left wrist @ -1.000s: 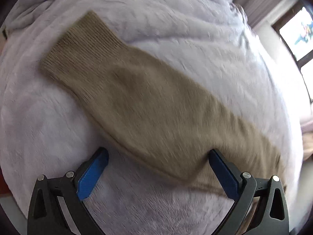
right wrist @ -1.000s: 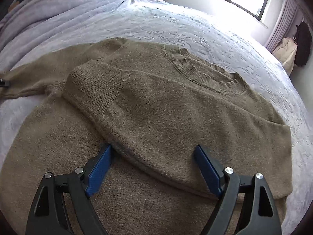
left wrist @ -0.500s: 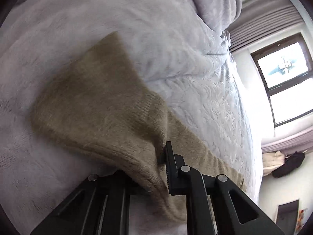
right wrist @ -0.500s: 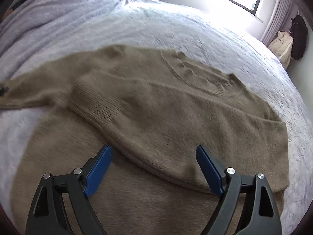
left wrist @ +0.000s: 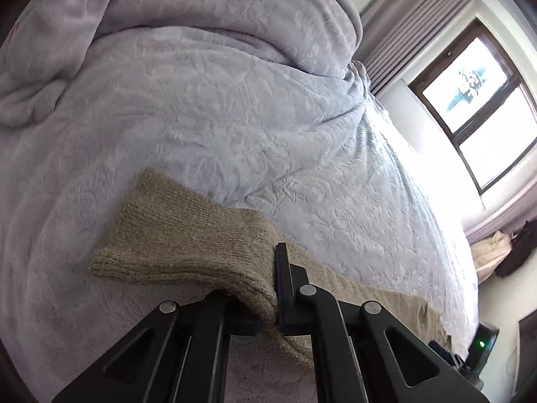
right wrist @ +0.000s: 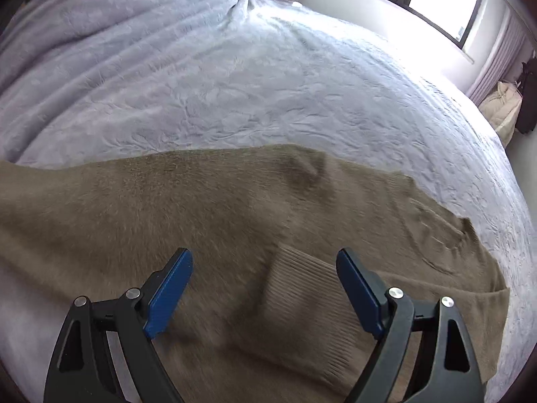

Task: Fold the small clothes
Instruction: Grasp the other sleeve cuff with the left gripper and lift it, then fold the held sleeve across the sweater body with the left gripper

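Sweater (right wrist: 208,221), a tan knit, lay spread across the lavender bedspread (right wrist: 268,77) of the bed. One sleeve (left wrist: 188,235) was pinched near its ribbed cuff by the left claw (left wrist: 273,288), whose fingers were pressed together on the fabric and held it raised off the bedspread. The right claw (right wrist: 265,288) hovered over the sweater's body with its blue pads (right wrist: 357,294) wide apart and nothing between them; the other ribbed cuff (right wrist: 302,288) lay folded across the body below. A bright window (left wrist: 476,77) showed beyond the bed.
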Action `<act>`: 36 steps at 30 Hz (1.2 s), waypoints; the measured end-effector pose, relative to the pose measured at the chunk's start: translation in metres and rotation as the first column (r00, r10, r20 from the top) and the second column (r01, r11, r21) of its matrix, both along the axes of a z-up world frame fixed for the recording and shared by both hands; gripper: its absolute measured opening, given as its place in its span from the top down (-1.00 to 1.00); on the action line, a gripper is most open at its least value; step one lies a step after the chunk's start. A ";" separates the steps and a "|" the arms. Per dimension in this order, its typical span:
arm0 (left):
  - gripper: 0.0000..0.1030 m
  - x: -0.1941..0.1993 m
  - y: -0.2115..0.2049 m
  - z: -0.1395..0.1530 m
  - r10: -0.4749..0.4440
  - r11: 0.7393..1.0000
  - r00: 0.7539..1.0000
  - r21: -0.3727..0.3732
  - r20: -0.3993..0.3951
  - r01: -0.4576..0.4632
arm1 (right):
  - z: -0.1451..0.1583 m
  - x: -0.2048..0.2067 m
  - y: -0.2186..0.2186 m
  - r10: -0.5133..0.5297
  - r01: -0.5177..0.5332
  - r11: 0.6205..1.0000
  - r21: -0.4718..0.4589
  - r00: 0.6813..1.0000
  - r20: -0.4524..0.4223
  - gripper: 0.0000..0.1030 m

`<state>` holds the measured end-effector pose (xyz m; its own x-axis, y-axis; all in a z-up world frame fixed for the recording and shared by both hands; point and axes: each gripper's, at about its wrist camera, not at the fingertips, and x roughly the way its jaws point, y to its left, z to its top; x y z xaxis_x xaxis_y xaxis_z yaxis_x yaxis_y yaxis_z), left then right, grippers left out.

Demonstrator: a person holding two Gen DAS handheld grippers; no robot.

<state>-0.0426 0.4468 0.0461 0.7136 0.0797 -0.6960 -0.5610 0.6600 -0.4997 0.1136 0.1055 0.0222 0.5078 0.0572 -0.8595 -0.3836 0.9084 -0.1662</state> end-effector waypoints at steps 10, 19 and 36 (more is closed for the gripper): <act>0.87 0.003 -0.007 0.011 -0.010 0.999 1.000 0.040 -0.005 0.010 | 0.018 -0.073 0.085 0.384 -0.373 0.910 0.183 0.923 -0.025 -0.74; 0.87 0.032 -0.107 0.076 -0.193 0.970 0.981 0.154 0.014 0.189 | 0.074 -0.087 -0.098 0.139 -0.156 0.970 0.188 0.985 0.100 -0.74; 0.87 0.143 -0.495 0.080 -0.634 0.712 0.751 0.240 -0.185 0.660 | 0.043 -0.102 -0.365 -0.239 0.223 0.943 0.246 0.970 0.038 -0.74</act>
<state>0.1006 -0.0484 0.1263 0.6026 -0.1849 -0.7764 0.0242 0.9766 -0.2138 0.0120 -0.2596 0.0657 0.5868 0.1304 -0.7991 -0.1538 0.9869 0.0481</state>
